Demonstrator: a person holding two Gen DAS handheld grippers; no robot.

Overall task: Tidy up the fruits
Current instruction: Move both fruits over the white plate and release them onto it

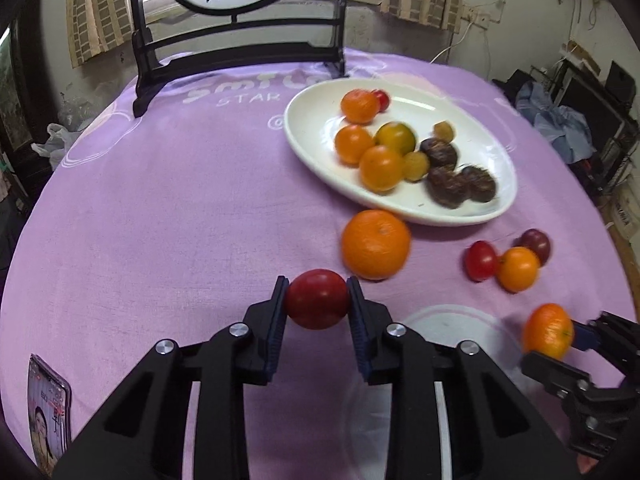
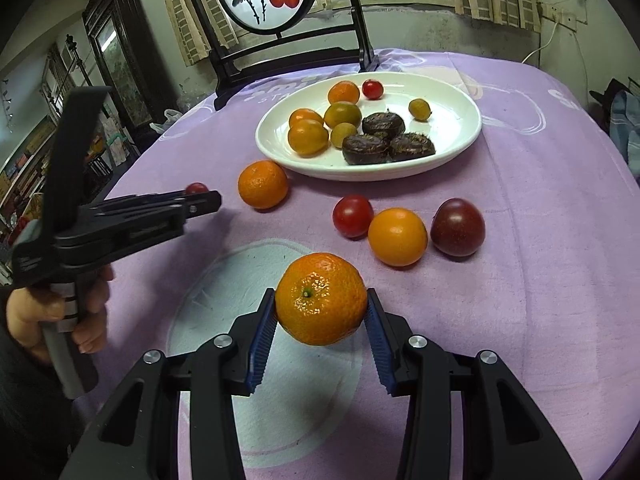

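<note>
My left gripper (image 1: 317, 298) is shut on a red tomato (image 1: 317, 299), held above the purple cloth. In the right wrist view that gripper (image 2: 208, 198) comes in from the left, with only a sliver of the tomato (image 2: 196, 188) showing. My right gripper (image 2: 321, 306) is shut on a mandarin (image 2: 321, 298), also seen at the right edge of the left wrist view as a mandarin (image 1: 547, 331). A white oval plate (image 2: 452, 136) holds several oranges, small yellow fruits, a cherry tomato and dark spiky fruits. Loose on the cloth lie a mandarin (image 2: 263, 184), a red tomato (image 2: 353, 216), an orange fruit (image 2: 397, 237) and a dark red tomato (image 2: 458, 227).
A black wooden stand (image 2: 288, 56) with a round painted panel rises behind the plate. A phone (image 1: 48, 404) lies at the table's near left edge. A hand (image 2: 48, 312) grips the left tool's handle. Clutter and furniture ring the round table.
</note>
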